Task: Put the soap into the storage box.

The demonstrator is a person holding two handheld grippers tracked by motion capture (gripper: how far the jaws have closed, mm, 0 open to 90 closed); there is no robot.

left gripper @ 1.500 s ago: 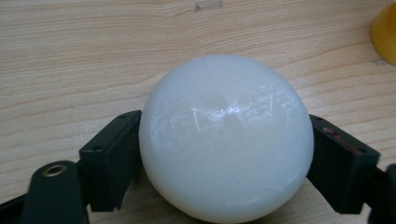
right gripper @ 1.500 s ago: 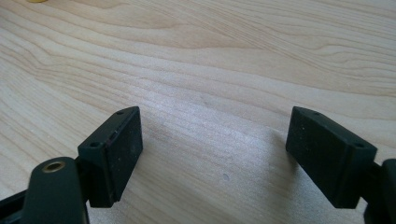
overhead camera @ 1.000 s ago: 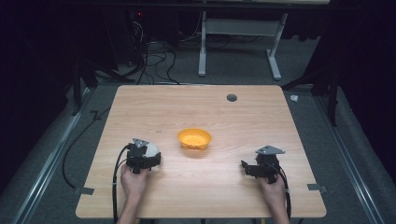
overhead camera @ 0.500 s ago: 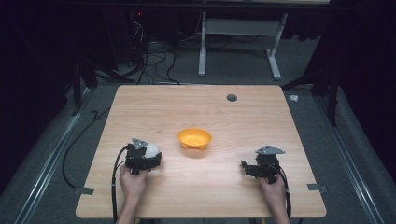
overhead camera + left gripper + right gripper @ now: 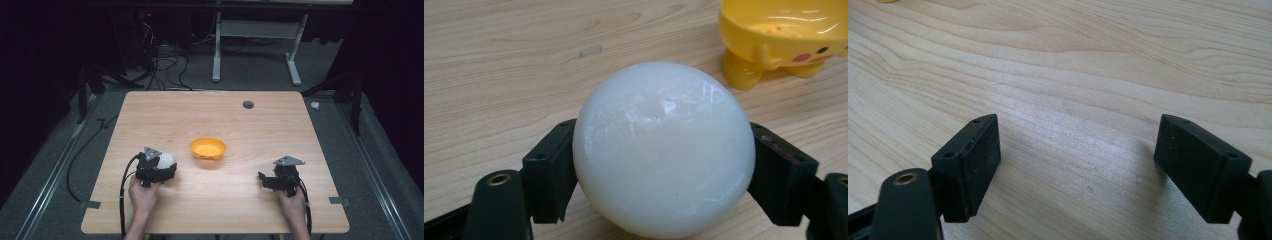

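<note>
The left gripper (image 5: 161, 167) is clamped on a white ball (image 5: 663, 147), one black jaw pressed against each side of the ball at about its widest line. In the left gripper view the ball sits between the jaws with the wooden table (image 5: 150, 115) below it; whether it rests on the surface or is just clear of it cannot be told. In the high view the ball (image 5: 165, 160) appears at the front of the gripper, near the table's front-left area.

The yellow duck-faced bowl (image 5: 208, 148) stands beyond the ball and to its right, near but not touching it. In the left gripper view the bowl (image 5: 784, 37) is at the upper right, upright on stubby feet, its opening facing up. The governing relation: the bowl lies forward and rightward of the held ball, so the probable next move is a short lift and carry along that line, ending over the rim.

The right gripper (image 5: 270, 181) is at the front-right of the table with its jaws spread wide and nothing between them. It is farther from the bowl than the left gripper.

A small dark round hole (image 5: 248, 104) sits near the far edge.
</note>
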